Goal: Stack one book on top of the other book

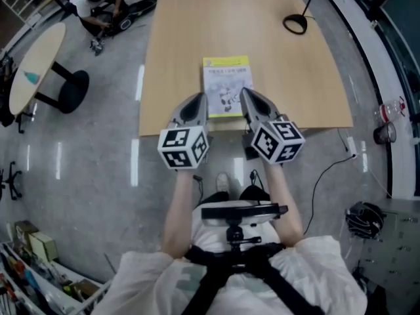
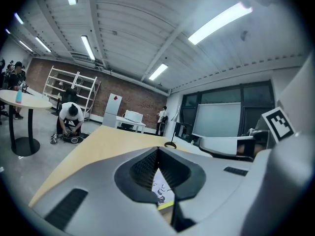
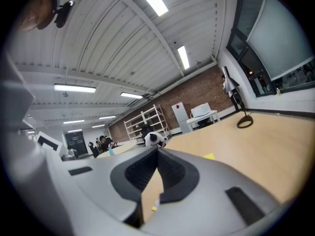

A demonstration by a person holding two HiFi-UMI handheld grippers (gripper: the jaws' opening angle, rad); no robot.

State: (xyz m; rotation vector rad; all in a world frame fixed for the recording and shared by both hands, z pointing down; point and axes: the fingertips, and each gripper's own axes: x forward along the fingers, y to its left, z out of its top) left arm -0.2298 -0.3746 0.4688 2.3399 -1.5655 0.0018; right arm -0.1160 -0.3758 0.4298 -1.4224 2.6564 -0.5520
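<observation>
1. The left tongs point(image 1: 197, 100) and right tongs point(image 1: 247, 96) were both closed and empty.
2. Between them, a yellow-topped book point(image 1: 227, 85) lay flat near the table's point(image 1: 190, 31) front edge.
3. No second book showed separately, so whether the stacking was finished could not be told.

right gripper point(image 3: 157, 153) jaws pressed together, pointing across the table point(image 3: 261, 146); book point(image 3: 209, 156) at three o'clock, lamp base point(image 3: 244, 122) at two.

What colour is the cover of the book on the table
The book is white with yellow bands at top and bottom, clearest in the head view.
</observation>
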